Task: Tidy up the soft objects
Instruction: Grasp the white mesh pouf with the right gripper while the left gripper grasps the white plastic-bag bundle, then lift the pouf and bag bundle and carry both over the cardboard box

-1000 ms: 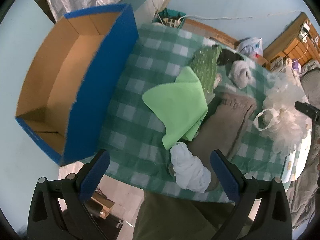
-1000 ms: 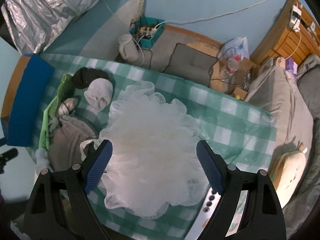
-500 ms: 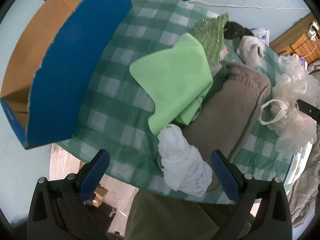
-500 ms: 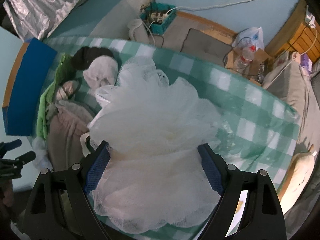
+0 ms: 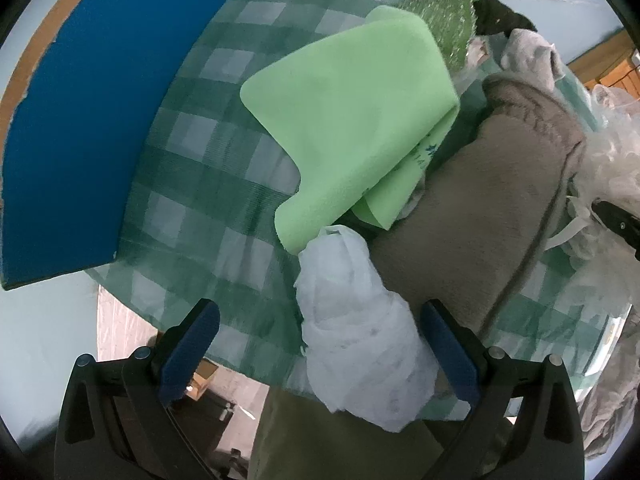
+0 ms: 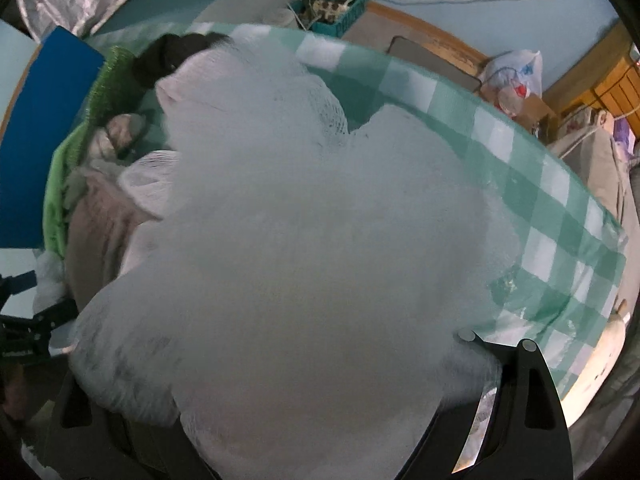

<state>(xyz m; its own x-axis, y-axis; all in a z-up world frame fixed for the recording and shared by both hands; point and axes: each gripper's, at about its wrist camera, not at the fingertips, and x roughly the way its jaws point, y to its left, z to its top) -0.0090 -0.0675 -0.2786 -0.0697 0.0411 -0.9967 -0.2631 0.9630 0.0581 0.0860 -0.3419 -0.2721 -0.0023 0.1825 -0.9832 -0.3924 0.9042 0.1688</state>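
- Our left hand-held gripper (image 5: 320, 344) stands wide open, its blue pads on either side of the crumpled white bag (image 5: 360, 344) at the near edge of the counter (image 5: 208, 184); it has hold of nothing.
- We judge the jaws are spread to straddle the whole bundle before closing.
- The blue box (image 5: 88, 128) sits at the counter's left, apparently where the soft things are to go.
- The green cloth (image 5: 352, 120) lies folded just behind the bag, overlapping the brown knit piece (image 5: 488, 216).
- Our right hand-held gripper (image 6: 320, 412) is buried in the white mesh pouf (image 6: 304, 248). Its fingertips are hidden, so we cannot tell how far it is closed or whether it grips.
- Against half a second ago, the left view has closed in: the bag now fills the gap between the pads, and the box's open top has slid out of view.
- In the right view the pouf has swollen to cover both blue pads, which showed before.
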